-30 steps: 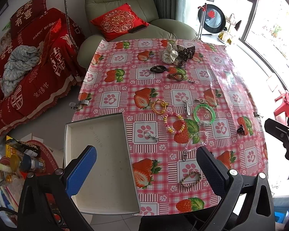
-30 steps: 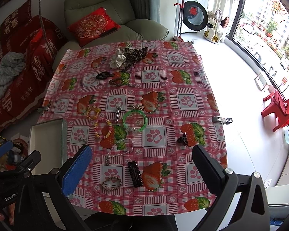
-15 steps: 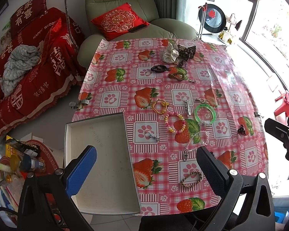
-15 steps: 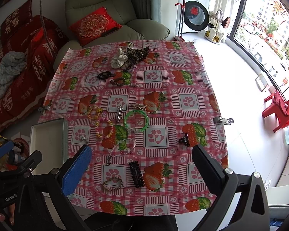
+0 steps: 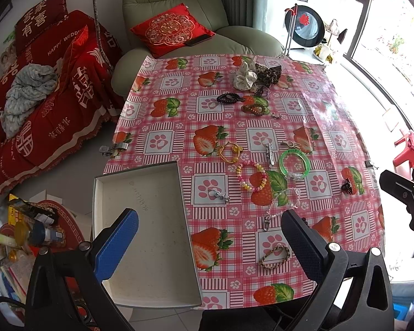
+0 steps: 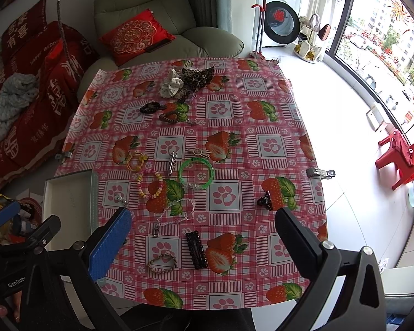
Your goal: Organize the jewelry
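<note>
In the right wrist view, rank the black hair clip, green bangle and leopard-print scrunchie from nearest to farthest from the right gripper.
1. Black hair clip: near edge of the table, just ahead of the right gripper.
2. Green bangle: mid-table, farther out.
3. Leopard-print scrunchie: far end, beside a white scrunchie.

A red sofa throw (image 5: 55,104) carried white lettering reading "HAPPY WEDD…", cut off by a fold, alongside large white Chinese characters. A red cushion (image 5: 40,20) behind it showed the characters 有喜. The left gripper (image 6: 16,281), seen from the right wrist camera, bore partly visible white lettering, "GenRobo". Faint writing inside the white tray (image 5: 140,193) was unreadable.
</note>
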{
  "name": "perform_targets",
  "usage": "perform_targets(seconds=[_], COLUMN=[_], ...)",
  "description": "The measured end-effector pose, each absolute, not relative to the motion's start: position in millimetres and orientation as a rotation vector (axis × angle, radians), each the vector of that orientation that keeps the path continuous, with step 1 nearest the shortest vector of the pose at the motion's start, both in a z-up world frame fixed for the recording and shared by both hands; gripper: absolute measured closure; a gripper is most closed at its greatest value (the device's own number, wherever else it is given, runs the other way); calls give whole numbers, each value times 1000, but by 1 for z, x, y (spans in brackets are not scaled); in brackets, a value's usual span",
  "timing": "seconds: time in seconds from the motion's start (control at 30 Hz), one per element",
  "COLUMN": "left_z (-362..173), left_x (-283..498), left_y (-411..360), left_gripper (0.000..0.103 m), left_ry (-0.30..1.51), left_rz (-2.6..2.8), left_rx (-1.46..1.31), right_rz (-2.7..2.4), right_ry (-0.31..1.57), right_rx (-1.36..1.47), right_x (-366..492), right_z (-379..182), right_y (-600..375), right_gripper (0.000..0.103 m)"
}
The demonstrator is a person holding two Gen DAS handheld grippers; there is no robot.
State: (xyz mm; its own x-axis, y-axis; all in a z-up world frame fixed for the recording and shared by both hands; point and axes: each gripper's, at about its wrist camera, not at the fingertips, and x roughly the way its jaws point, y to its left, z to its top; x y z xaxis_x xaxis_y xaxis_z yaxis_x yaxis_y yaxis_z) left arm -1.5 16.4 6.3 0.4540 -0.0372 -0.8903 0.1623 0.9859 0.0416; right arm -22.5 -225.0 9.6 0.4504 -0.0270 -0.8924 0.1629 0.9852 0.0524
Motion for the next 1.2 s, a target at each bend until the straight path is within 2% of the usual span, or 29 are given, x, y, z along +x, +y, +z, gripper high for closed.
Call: perform_targets(seconds=[1.2], left_z=[6], left_x=[-1], left_y=[17], left_gripper=[0], left_ry=[1095], left_rz=[-124], left_rx=[128], right_rz=[-117], right_ry=[1099], right_rx=[142], right_x=[-24], right_z=[9], right_y=[-224], right_gripper=[0])
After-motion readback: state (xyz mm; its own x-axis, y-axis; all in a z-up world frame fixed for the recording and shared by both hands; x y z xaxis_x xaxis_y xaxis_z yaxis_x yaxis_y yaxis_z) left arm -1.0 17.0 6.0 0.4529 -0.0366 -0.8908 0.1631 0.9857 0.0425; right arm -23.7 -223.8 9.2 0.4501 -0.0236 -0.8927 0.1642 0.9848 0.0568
